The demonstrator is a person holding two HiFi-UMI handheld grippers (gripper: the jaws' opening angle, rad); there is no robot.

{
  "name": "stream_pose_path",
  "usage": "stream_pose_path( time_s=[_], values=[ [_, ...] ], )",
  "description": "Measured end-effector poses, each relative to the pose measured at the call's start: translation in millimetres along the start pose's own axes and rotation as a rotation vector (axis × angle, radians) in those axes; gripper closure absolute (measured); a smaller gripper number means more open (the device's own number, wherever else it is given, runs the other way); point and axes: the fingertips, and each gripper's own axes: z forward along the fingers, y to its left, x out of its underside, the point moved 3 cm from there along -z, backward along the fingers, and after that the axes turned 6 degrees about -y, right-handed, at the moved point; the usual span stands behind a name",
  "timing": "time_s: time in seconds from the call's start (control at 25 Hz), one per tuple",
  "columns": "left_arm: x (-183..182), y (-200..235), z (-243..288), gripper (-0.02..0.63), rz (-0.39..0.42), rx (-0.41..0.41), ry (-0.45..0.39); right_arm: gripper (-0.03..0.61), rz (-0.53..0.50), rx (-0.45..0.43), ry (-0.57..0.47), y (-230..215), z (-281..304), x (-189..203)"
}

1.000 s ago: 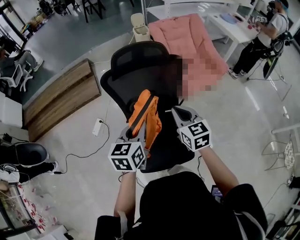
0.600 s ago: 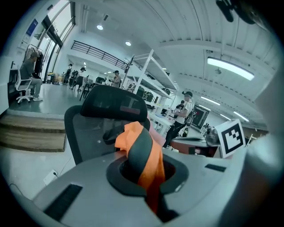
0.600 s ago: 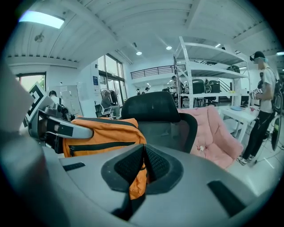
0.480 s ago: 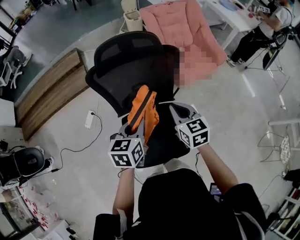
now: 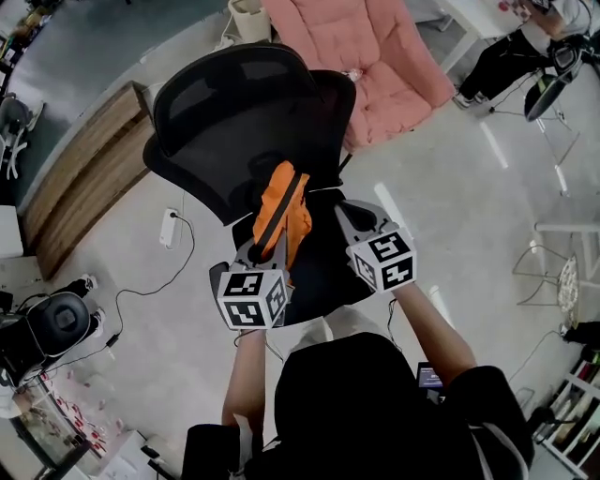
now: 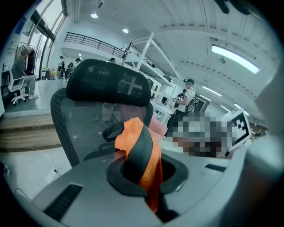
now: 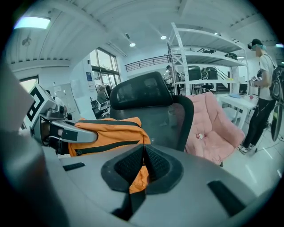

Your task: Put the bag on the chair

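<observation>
At 9 o'clock in the head view a low wooden platform (image 5: 89,183) runs along the floor, with a power strip (image 5: 169,228) and its cable just inside it. Neither is in the way.

Next comes the black mesh chair (image 5: 239,112), its back toward 11 o'clock and its seat (image 5: 323,272) turned toward the person, so the seat is open to a drop from this side.

The left gripper (image 5: 265,251) is over the seat's left part. Its fingers are clamped on the bag (image 5: 281,208) where an orange and black strap passes between them. The bag is therefore off the seat, carried in the air in front of the backrest, with its bulk rising toward 12 o'clock from the grip.

To the right, the right gripper (image 5: 345,214) is level with the left one. Its fingers are pressed together, and a fold of orange cloth shows at their seam in the right gripper view. I judge that it pinches a corner of the bag, so the load is shared and kept from swinging.

The placing looks close. What remains is to lower the bag onto the seat and let go.

At 1 o'clock a pink lounge chair (image 5: 384,56) lies behind the black one. At 2 o'clock a person (image 5: 511,52) stands at a white counter (image 5: 469,14), well apart.
</observation>
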Motion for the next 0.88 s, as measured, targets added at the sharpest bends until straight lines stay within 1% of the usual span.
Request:
stream_pose_path(
  time_s=[0.28,0.6,0.88],
  values=[
    [8.7,2.9,35.5,0.600,0.040,0.012,0.056,0.577,0.041,0.010,0.045,-18.4,18.6,20.5],
    [17.1,5.6,73.5,0.600,0.067,0.066,0.101,0.577,0.092,0.016,0.098,-37.7,40.4,45.4],
    [21.8,15.9,95.6,0.600,0.063,0.080,0.125,0.577,0.128,0.024,0.129,-45.6,54.3,59.7]
  ],
)
